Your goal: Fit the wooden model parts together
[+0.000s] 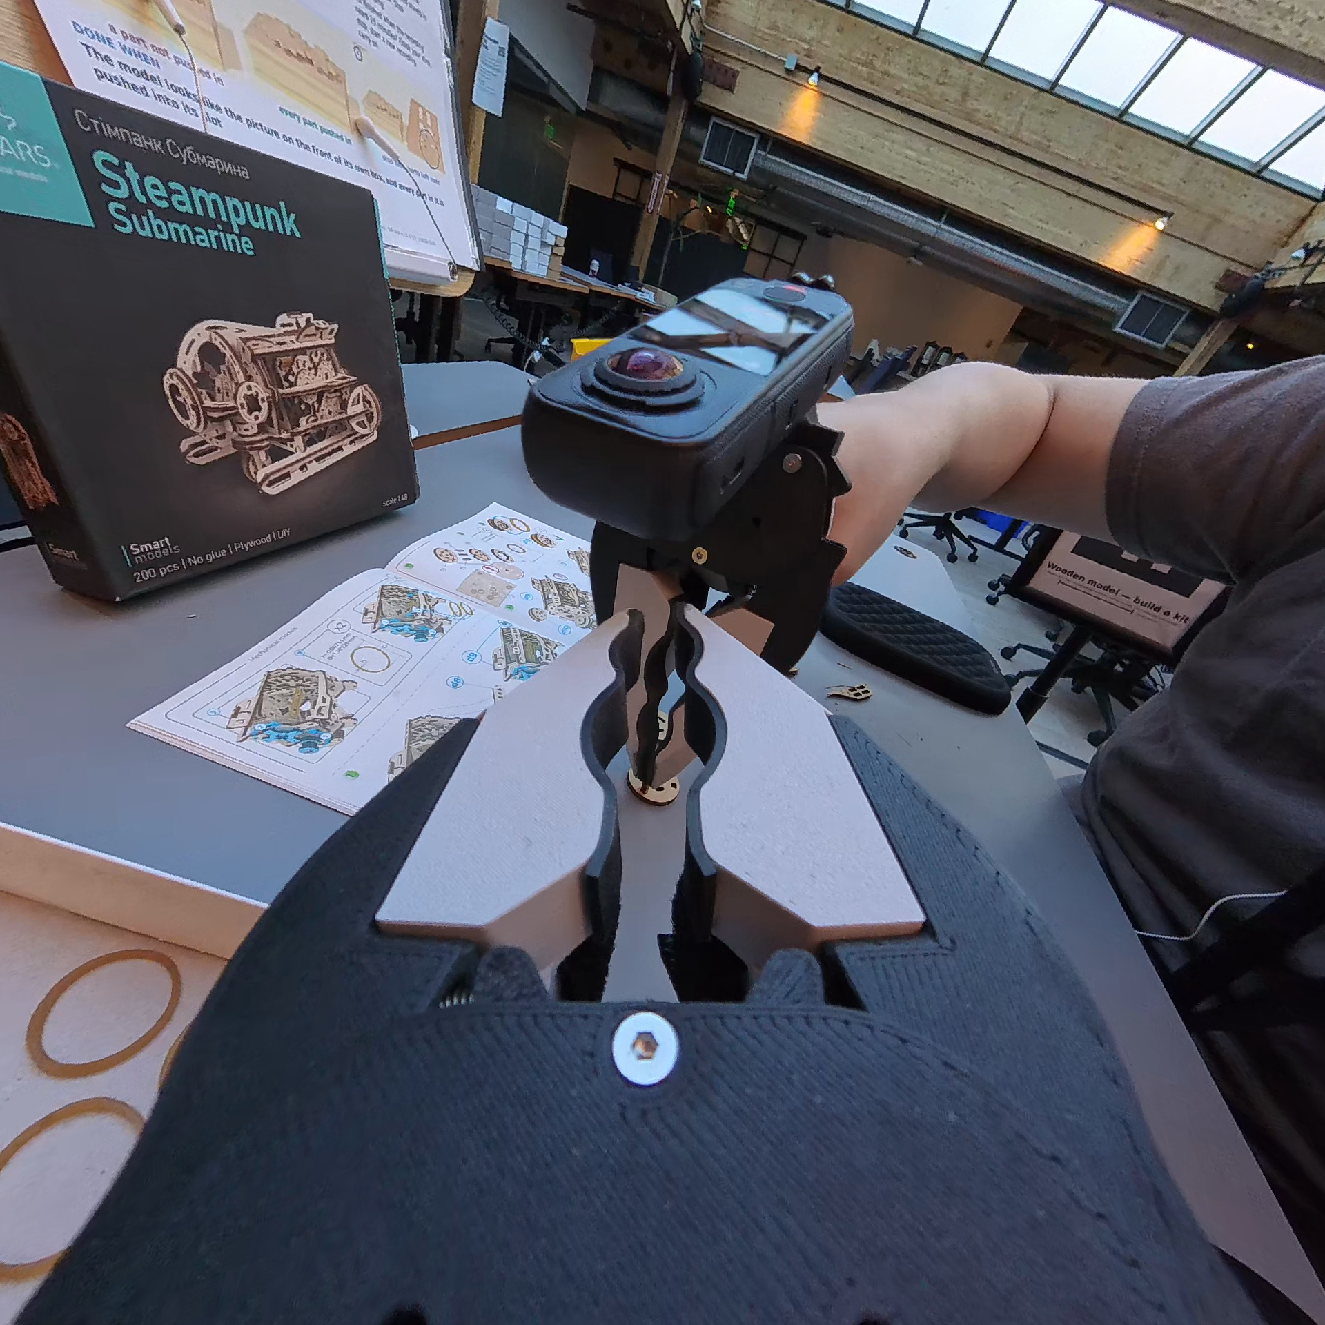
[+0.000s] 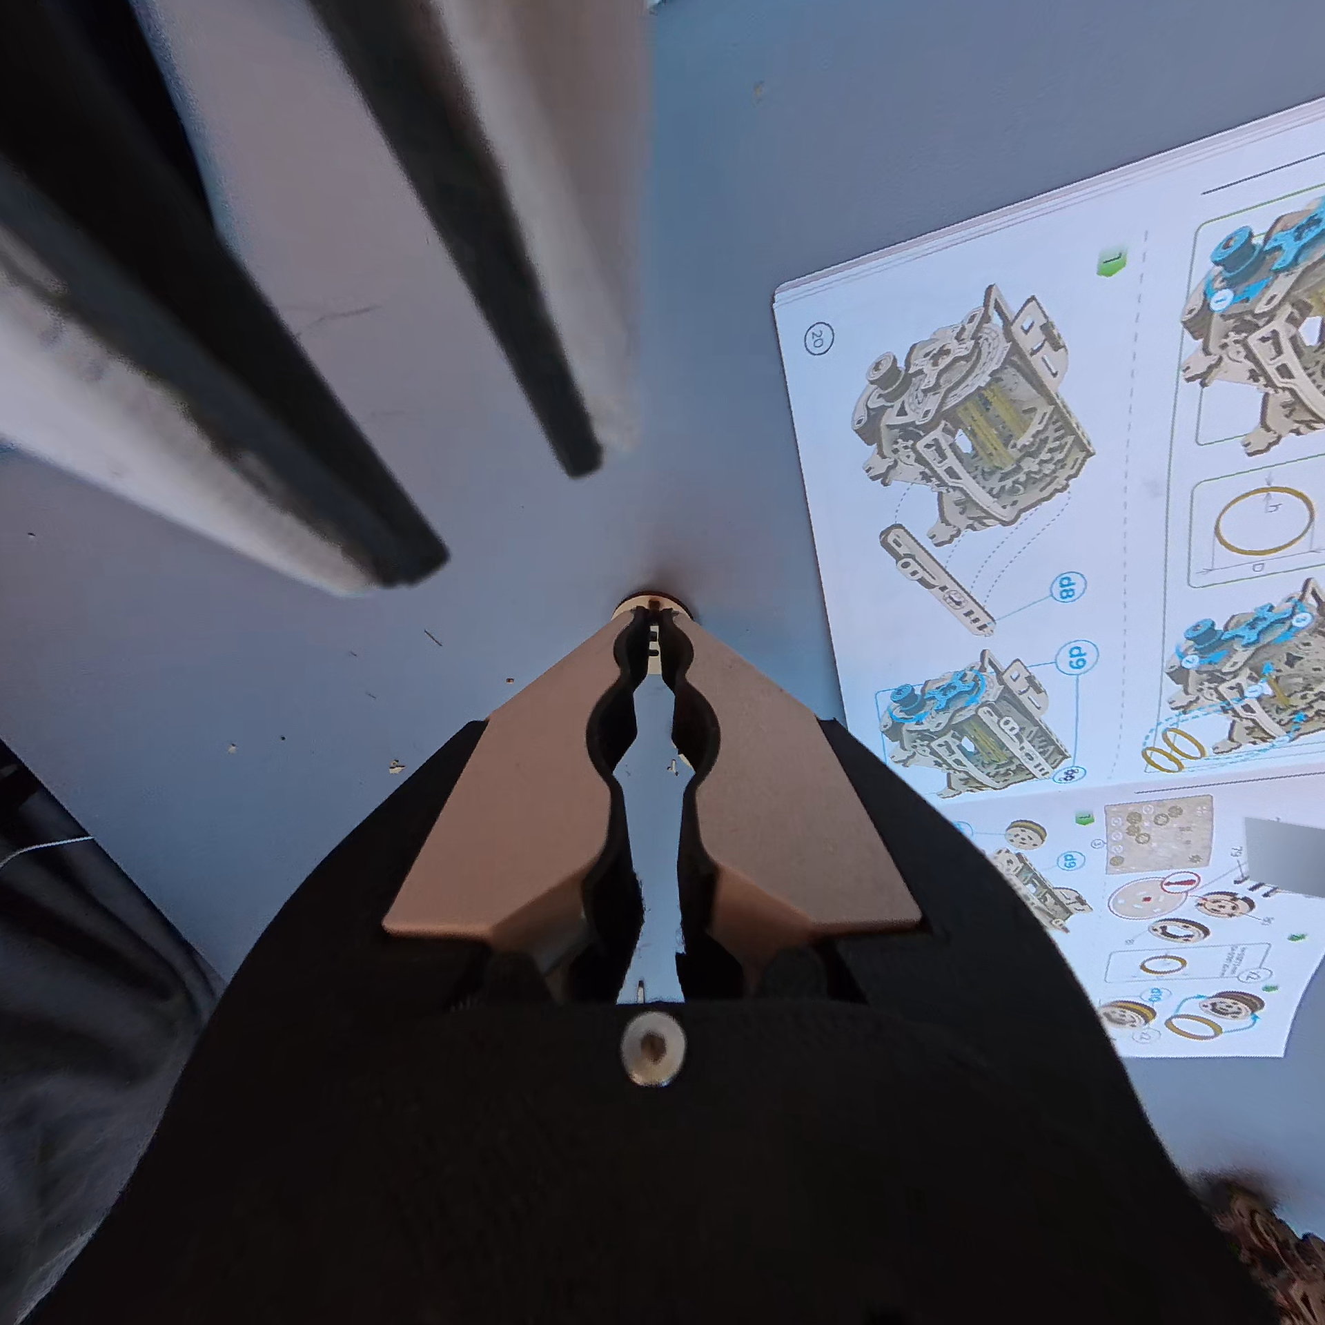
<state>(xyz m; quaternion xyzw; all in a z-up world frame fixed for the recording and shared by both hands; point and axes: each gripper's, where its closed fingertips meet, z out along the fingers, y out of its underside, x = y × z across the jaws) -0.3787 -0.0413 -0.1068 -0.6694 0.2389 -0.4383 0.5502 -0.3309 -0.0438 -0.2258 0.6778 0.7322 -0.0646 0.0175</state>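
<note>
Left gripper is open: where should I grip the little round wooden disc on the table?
Probably best to take the wooden disc by its rim, on opposite edges, coming in low along the table with the left gripper. It lies flat, and the right gripper covers its centre from above, shut on a wooden pin.

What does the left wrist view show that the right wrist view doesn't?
Only the left wrist view shows the dark model kit box, the rubber bands, the person's arm and the camera on the right gripper. Only the right wrist view shows the left gripper from below, apparently open, and the right gripper pinching a small wooden pin. Both show the instruction booklet, the round wooden disc and the grey table.
</note>
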